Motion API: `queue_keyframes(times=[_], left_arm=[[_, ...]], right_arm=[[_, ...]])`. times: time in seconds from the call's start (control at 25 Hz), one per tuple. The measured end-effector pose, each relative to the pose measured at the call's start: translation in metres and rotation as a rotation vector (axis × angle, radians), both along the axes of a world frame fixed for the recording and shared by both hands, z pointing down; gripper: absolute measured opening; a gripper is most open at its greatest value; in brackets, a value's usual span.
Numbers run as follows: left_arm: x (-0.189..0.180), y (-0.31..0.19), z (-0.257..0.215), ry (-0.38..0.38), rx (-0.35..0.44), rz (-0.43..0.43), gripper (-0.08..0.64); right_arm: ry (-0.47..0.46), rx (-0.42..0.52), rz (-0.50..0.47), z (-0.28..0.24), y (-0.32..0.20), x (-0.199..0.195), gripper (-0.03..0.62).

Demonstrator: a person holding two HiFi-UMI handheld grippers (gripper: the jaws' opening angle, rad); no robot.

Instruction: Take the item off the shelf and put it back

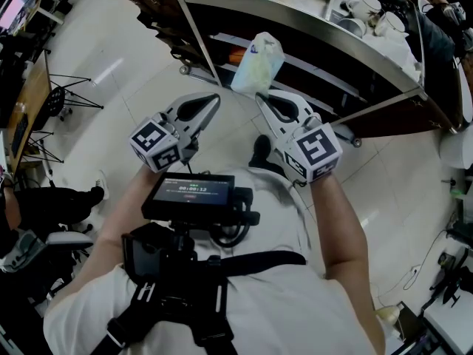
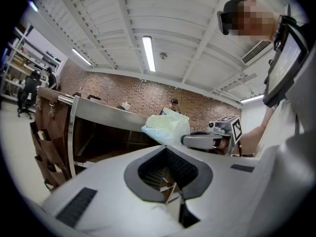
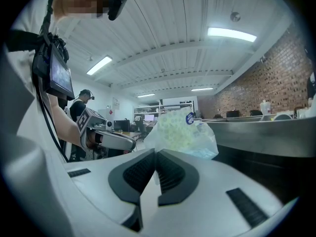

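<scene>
A pale, crinkled plastic bag (image 1: 259,61) with a blue round label hangs in front of the metal shelf (image 1: 310,32). My right gripper (image 1: 260,98) is shut on the bag's lower edge and holds it upright. In the right gripper view the bag (image 3: 180,132) rises just beyond the closed fingertips (image 3: 155,154). My left gripper (image 1: 214,102) is level with it, a little to the left, shut with nothing between its jaws. From the left gripper view (image 2: 165,147) the bag (image 2: 168,127) and the right gripper (image 2: 207,139) show ahead to the right.
The shelf unit has a steel rim and dark open bays (image 2: 103,137). White mugs (image 1: 366,6) stand on its top at the far right. Tripod stands (image 1: 63,98) are on the tiled floor at left. People (image 1: 44,205) sit at the left edge.
</scene>
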State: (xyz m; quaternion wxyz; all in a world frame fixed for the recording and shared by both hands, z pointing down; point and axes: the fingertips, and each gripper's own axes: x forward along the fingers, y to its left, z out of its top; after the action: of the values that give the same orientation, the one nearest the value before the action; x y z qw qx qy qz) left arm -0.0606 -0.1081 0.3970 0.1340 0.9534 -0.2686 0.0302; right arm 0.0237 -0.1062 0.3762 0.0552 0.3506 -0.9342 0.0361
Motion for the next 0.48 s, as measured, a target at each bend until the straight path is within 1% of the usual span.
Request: queue_keyframes(times=[0.24,0.36,0.48], left_arm=[[0.000,-0.003,0.002,0.007,-0.018,-0.012,0.009],[0.001,-0.007,0.000,0.013,-0.014,-0.016,0.009],[0.000,-0.012,0.002,0.013,-0.011,-0.022,0.009]], right_arm=[[0.005,-0.012,0.003,0.005,-0.003,0.001,0.009],[0.018,-0.018,0.003,0.008,-0.007,0.002,0.009],[0.038,-0.047,0.006,0.019,-0.014,0.005,0.009]])
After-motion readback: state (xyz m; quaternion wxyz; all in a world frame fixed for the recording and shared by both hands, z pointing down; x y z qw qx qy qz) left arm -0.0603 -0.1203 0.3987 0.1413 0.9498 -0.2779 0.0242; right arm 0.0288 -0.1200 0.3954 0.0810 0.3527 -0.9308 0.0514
